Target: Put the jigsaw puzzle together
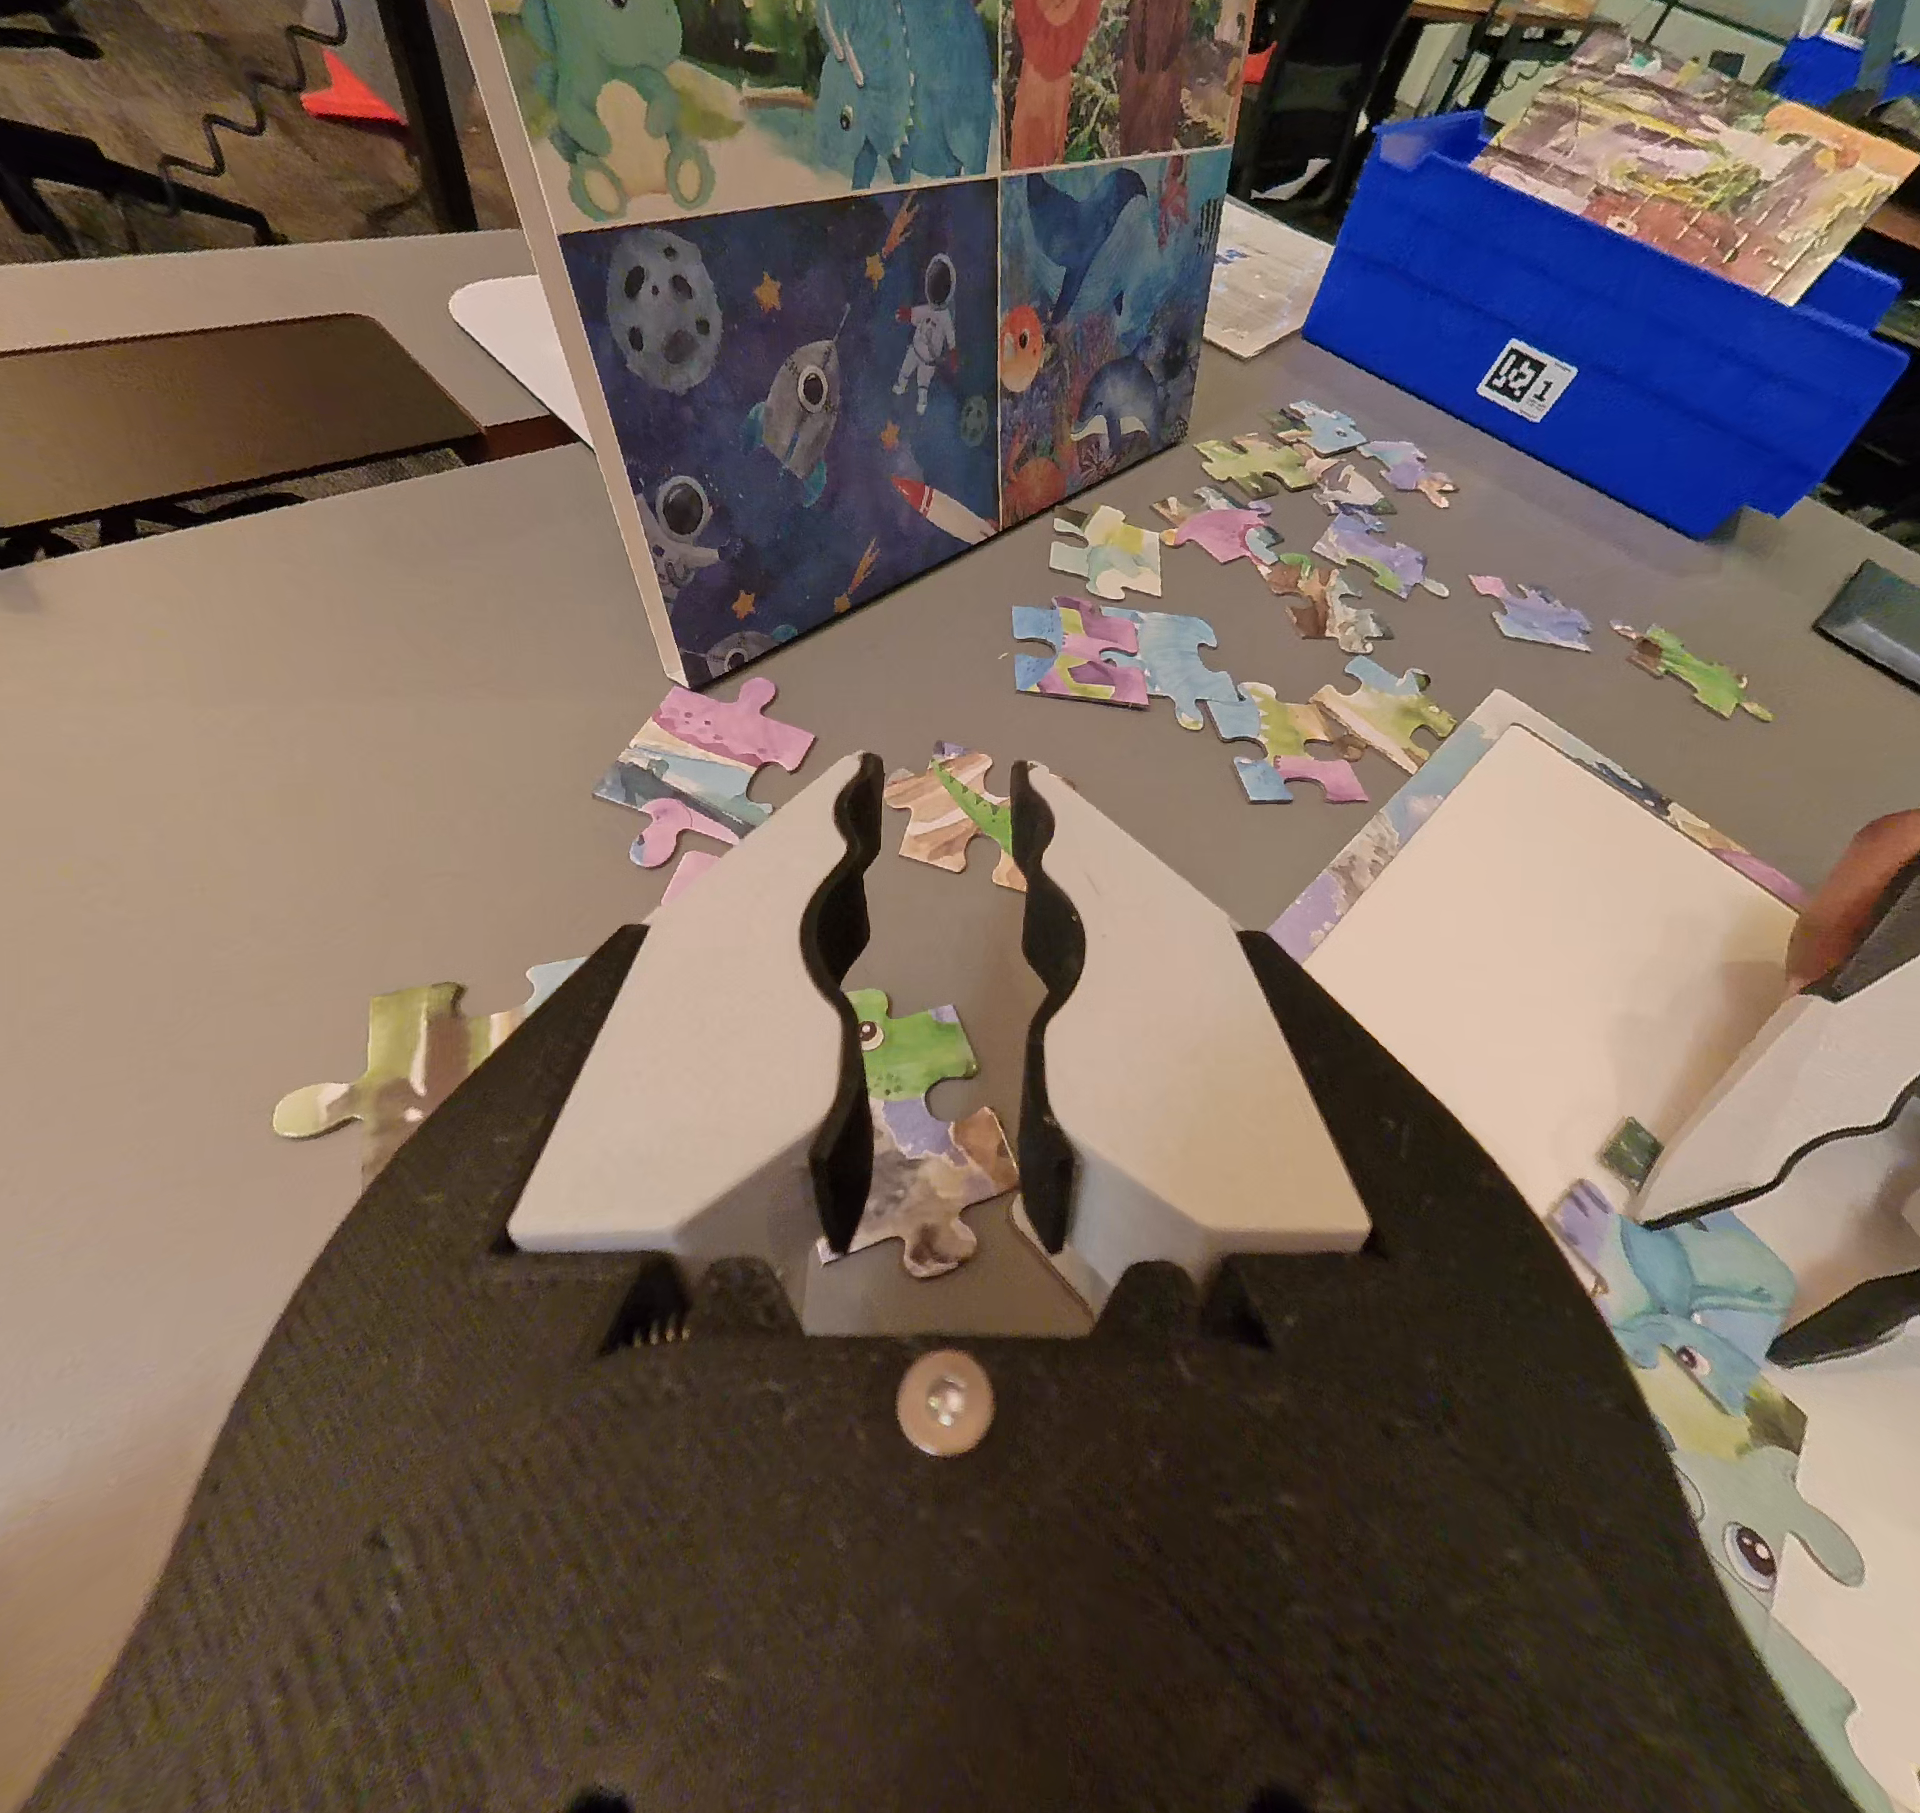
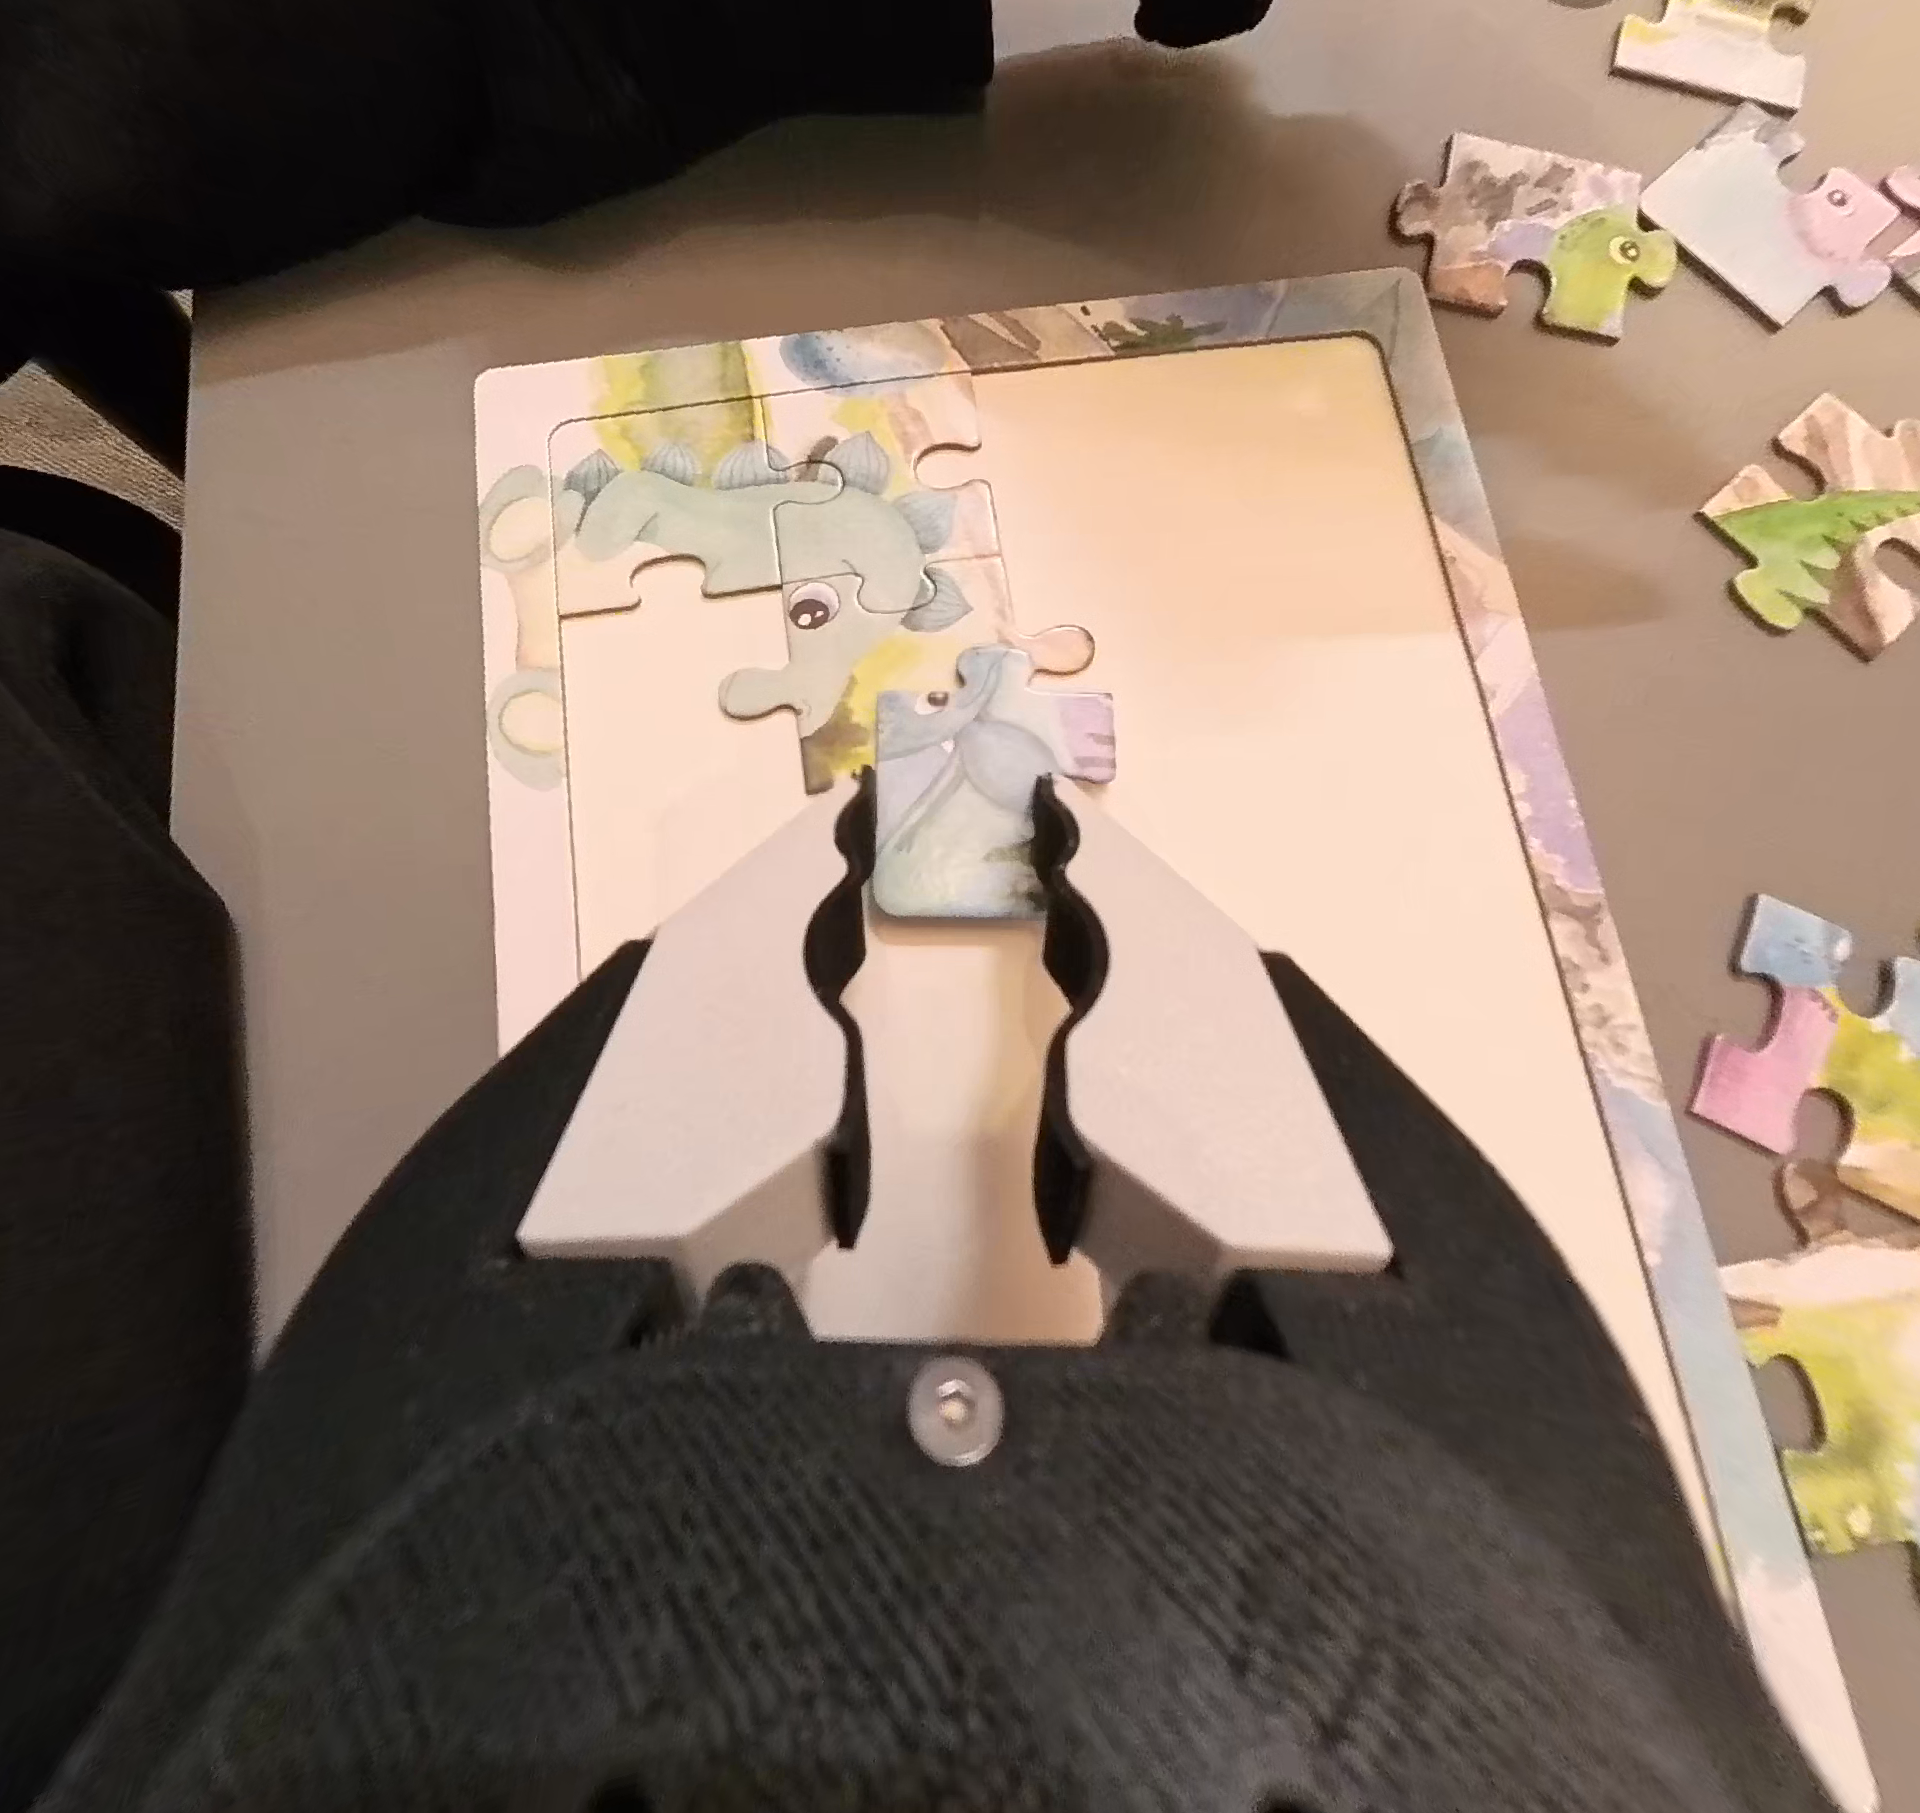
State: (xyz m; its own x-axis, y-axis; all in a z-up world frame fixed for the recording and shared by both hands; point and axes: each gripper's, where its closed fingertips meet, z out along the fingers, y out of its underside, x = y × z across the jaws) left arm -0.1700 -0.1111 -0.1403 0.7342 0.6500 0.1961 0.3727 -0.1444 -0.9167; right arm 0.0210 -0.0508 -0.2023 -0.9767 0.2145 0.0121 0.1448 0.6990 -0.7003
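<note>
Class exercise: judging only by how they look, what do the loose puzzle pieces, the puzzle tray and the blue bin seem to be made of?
Puzzle pieces: probably printed cardboard with a slightly glossy face; brown cut edges show beneath the picture layer.
Puzzle tray: likely printed board, smooth pale recess inside a raised, illustrated border.
Blue bin: apparently moulded plastic, uniform colour with a soft sheen and stepped walls.

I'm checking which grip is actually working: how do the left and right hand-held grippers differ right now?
The right hand-held gripper is shut on a blue puzzle piece; the left hand-held gripper is open and holds nothing. The right one is over the puzzle tray, beside the pieces already joined; the left one is over loose pieces on the grey table. Both have grey fingers with wavy black pads.
</note>
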